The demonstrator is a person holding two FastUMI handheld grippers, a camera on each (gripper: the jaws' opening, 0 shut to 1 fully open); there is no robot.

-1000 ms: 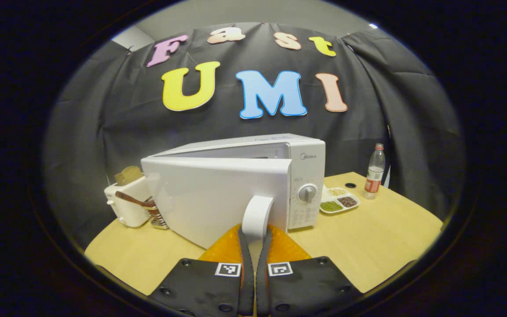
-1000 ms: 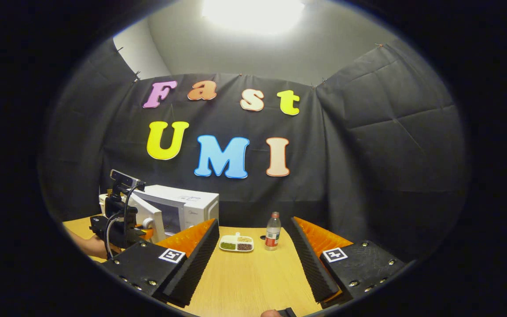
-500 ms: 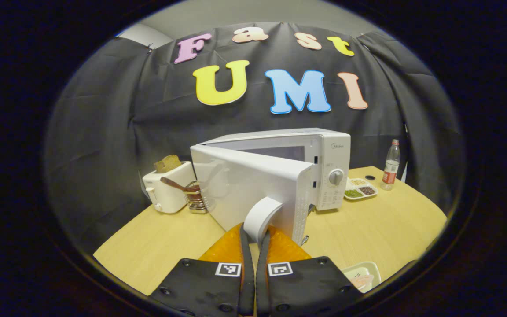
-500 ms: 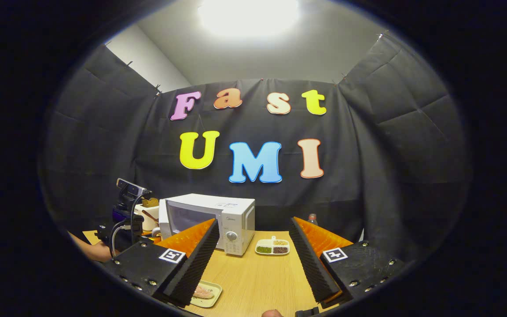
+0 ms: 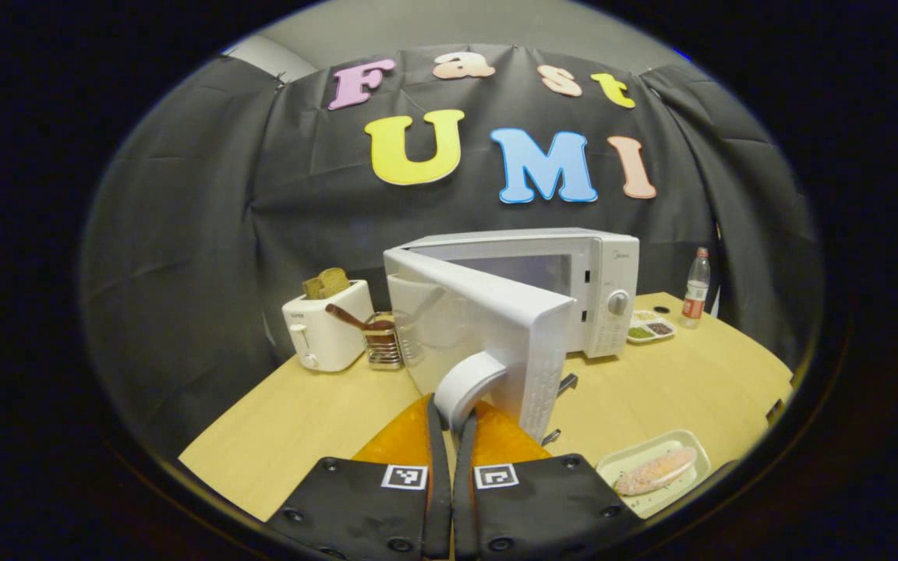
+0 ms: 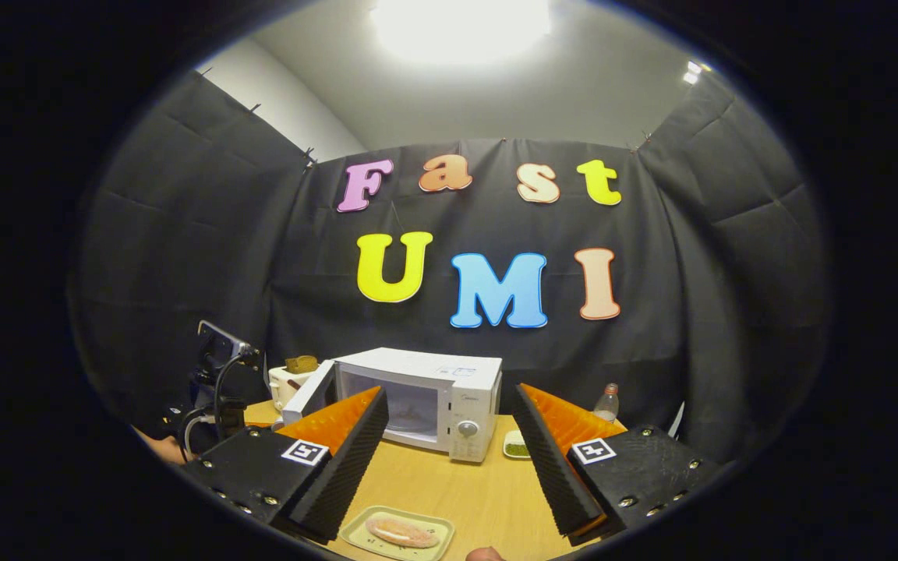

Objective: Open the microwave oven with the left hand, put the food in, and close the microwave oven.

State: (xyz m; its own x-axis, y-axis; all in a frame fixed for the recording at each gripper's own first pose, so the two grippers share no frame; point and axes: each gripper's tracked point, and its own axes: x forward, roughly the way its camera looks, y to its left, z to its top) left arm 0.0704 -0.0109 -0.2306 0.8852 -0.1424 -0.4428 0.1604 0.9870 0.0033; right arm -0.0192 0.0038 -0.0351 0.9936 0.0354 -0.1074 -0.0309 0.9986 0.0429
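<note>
Left gripper [image 5: 450, 413]: you are clamping both fingers together on the door handle [image 5: 464, 382] of the microwave oven [image 5: 574, 288], at the door's free edge.
Door [image 5: 480, 327]: it is standing partly open toward you, hinged on the oven's left side, with the cavity showing behind it.
Right gripper [image 6: 449, 452]: you are holding it in front of the oven with its jaws wide apart and nothing between them.
Food [image 6: 401, 531]: it is lying in a shallow tray [image 6: 355, 538] on the table [image 6: 464, 491], in front of the oven and nearest to you.
Handling: the food looks soft and light, so squeezing it would likely crush it. The tray looks stiff and thin-rimmed; take hold of 1 long rim and keep it level, since the food could slide.
Door handling: it looks rigid and light, and the oven may shift if you pull hard.
Beyond: a toaster [image 5: 324, 331] is standing left of the oven, a bottle [image 5: 694, 288] right of it.
</note>
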